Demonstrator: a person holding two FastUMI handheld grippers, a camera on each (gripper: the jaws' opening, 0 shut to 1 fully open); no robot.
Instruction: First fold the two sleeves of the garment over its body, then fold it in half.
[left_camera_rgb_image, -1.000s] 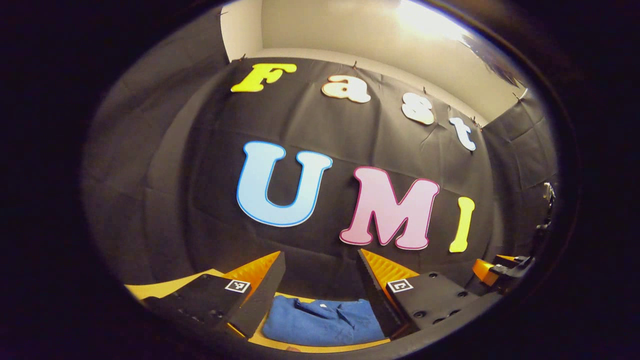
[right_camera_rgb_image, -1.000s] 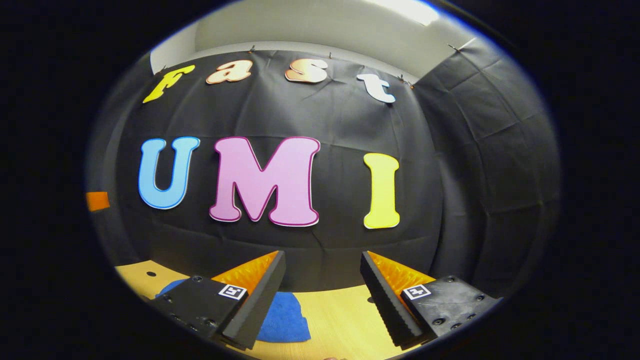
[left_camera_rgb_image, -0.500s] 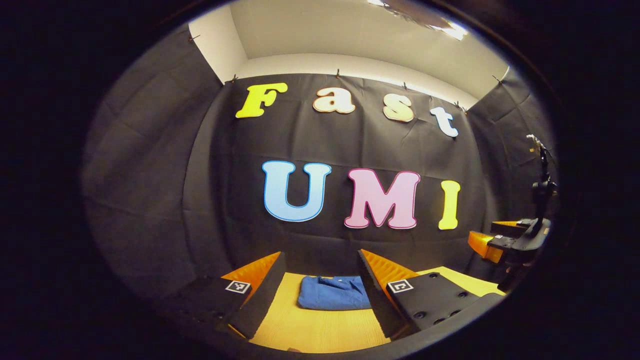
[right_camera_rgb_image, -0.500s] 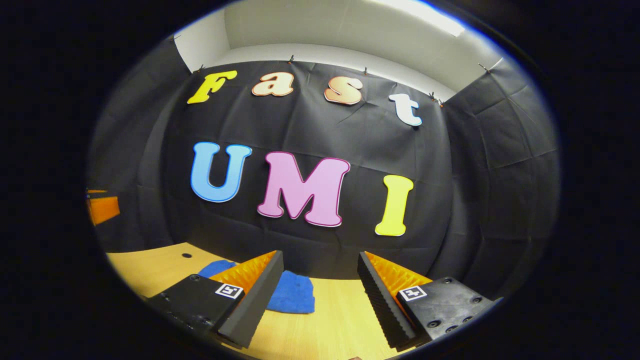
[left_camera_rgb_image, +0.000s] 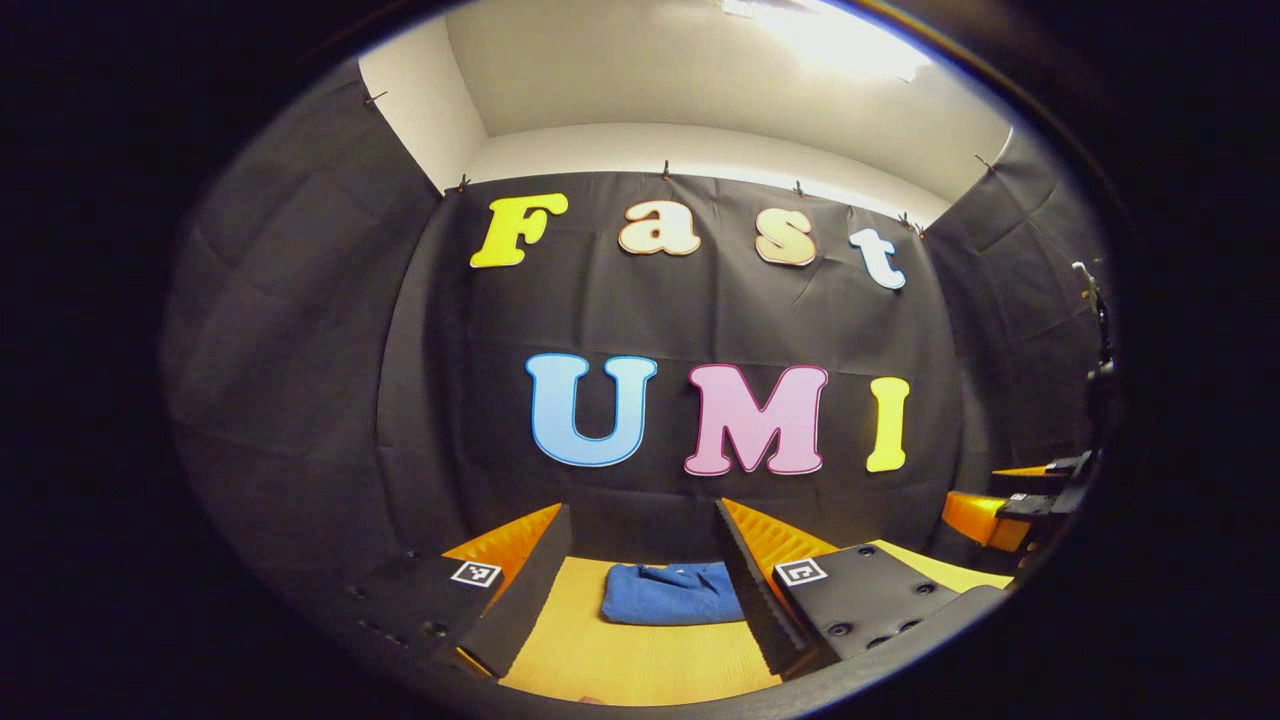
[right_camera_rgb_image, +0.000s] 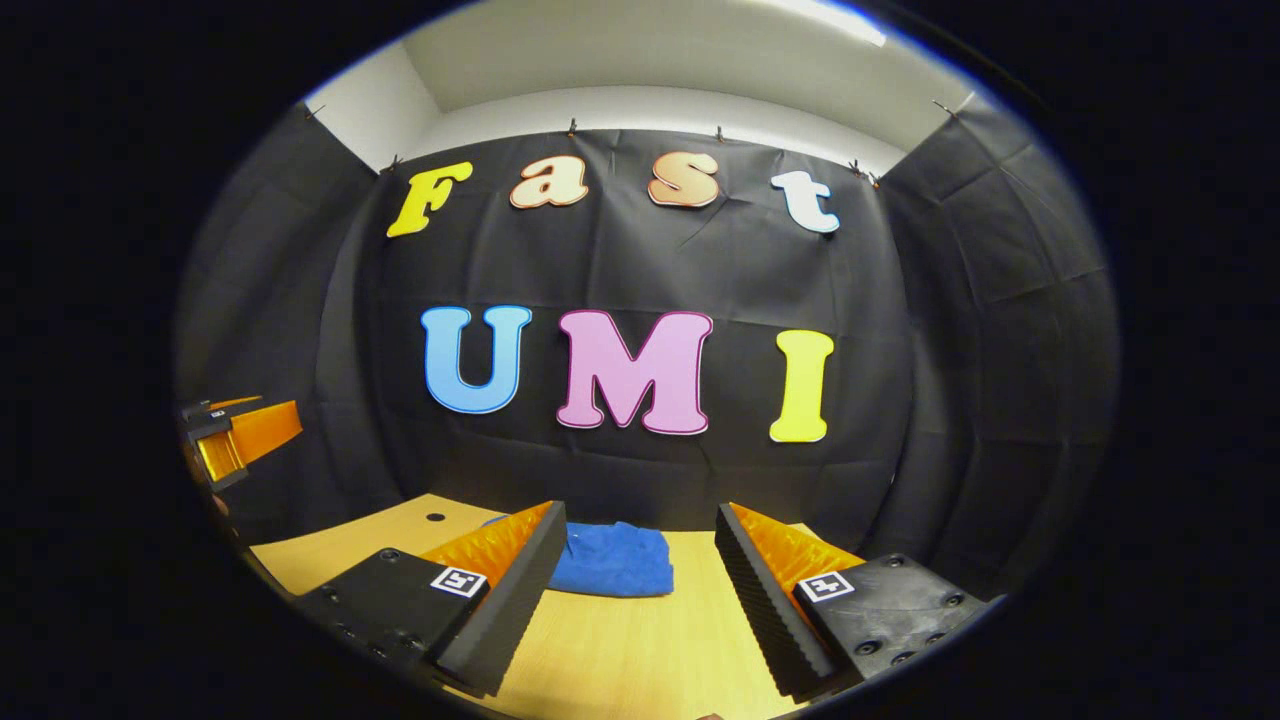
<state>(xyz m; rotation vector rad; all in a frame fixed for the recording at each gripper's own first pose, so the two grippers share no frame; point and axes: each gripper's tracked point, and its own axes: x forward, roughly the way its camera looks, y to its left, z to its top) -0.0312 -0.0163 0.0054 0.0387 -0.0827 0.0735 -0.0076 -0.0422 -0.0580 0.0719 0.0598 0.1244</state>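
Note:
A blue garment (left_camera_rgb_image: 668, 594) lies folded into a small flat bundle on the wooden table (left_camera_rgb_image: 620, 660), near the black cloth wall. In the left gripper view my left gripper (left_camera_rgb_image: 640, 580) hangs open, well back from the garment, nothing between its fingers. In the right gripper view the same garment (right_camera_rgb_image: 612, 560) lies ahead, partly behind the left finger (right_camera_rgb_image: 500, 600). My right gripper (right_camera_rgb_image: 640, 580) is open too, held above the table and apart from the cloth. The right gripper (left_camera_rgb_image: 1010, 505) also appears at the far right of the left gripper view; the left gripper (right_camera_rgb_image: 235, 435) at the left edge of the right gripper view.
The table top (right_camera_rgb_image: 640, 650) runs back to the black cloth wall. A small dark hole (right_camera_rgb_image: 435, 517) marks the table at the left. White walls and a bright ceiling light (left_camera_rgb_image: 830, 40) rise above the cloth.
Both grippers have drawn back and levelled out, so the folded garment looks smaller and farther away. In the right gripper view it has shifted toward the centre. Both stayed open.

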